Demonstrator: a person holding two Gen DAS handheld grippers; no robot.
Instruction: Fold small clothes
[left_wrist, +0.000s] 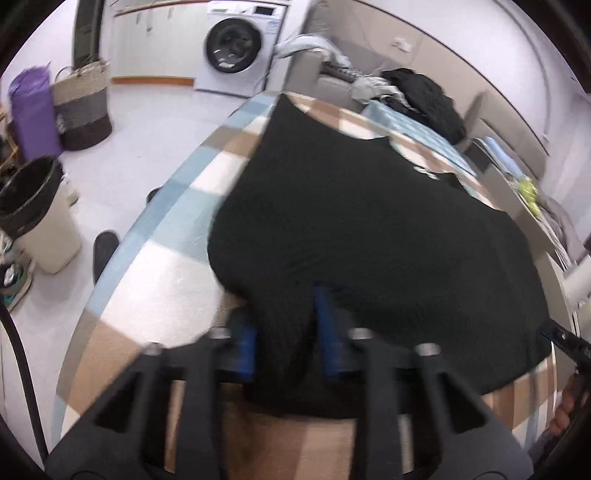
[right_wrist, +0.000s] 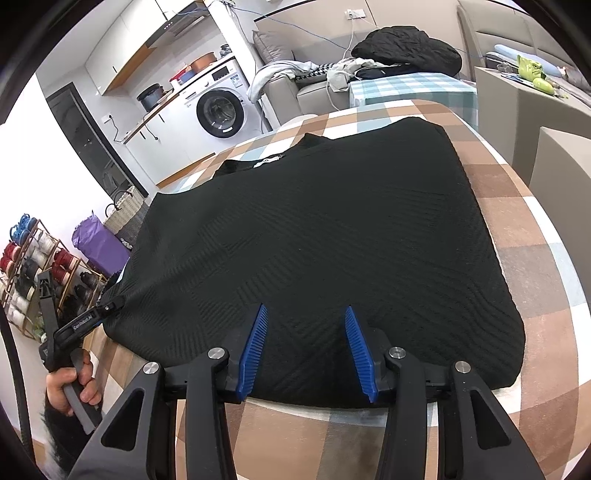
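One black ribbed garment (right_wrist: 314, 240) lies seemingly flat on checked cloth (right_wrist: 517, 229).

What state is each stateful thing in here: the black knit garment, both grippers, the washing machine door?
Black textured knit garment: spread flat on the checked tablecloth.
Left gripper: shut on the garment's near hem.
Right gripper: open, fingers astride the near hem.
White front-loading washing machine: door shut.

We see a table (right_wrist: 524, 236) covered in a brown, white and pale-blue checked cloth (right_wrist: 535, 387), filling lower and centre frame. One black ribbed garment (right_wrist: 314, 240) lies flat on it, centre frame, collar toward upper left, near hem at the table's lower edge.
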